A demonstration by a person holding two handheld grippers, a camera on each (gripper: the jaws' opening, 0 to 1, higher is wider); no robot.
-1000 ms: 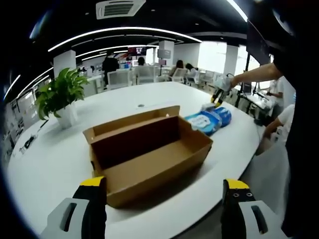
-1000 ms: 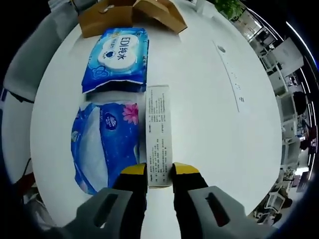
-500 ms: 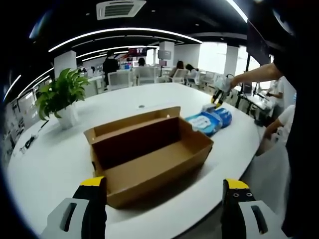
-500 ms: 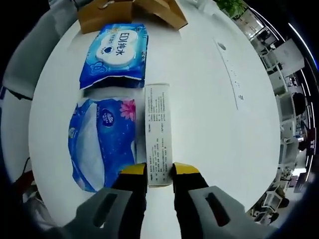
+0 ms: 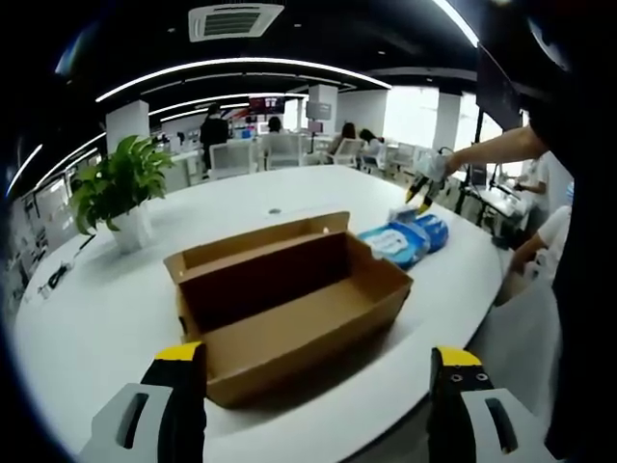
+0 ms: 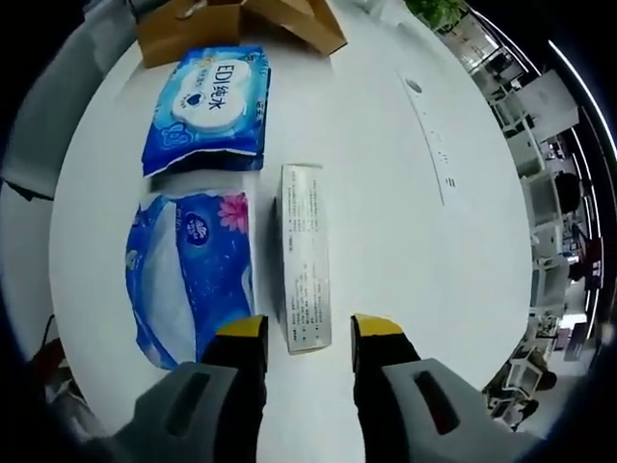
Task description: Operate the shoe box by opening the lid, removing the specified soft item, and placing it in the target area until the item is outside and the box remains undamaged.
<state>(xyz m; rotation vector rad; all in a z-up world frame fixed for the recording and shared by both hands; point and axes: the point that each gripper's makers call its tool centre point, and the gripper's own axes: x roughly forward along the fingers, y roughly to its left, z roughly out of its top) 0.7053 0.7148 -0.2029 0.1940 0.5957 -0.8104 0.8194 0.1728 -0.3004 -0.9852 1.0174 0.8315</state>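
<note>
The brown cardboard shoe box lies open on the round white table, its inside bare; a corner of the box shows at the top of the right gripper view. My left gripper hangs open in front of the box, apart from it. In the right gripper view a slim white carton lies flat on the table, with two blue soft packs beside it, one near and one farther. My right gripper is open, its jaws just off the carton's near end. The same gripper appears far right in the left gripper view.
A potted green plant stands at the table's far left. A strip of sockets is set into the tabletop. A person's arm reaches in from the right, and people sit at desks in the background.
My right gripper has opened and let go of the white carton, which now lies on the table, and the view has pulled back slightly. The left gripper has not moved.
</note>
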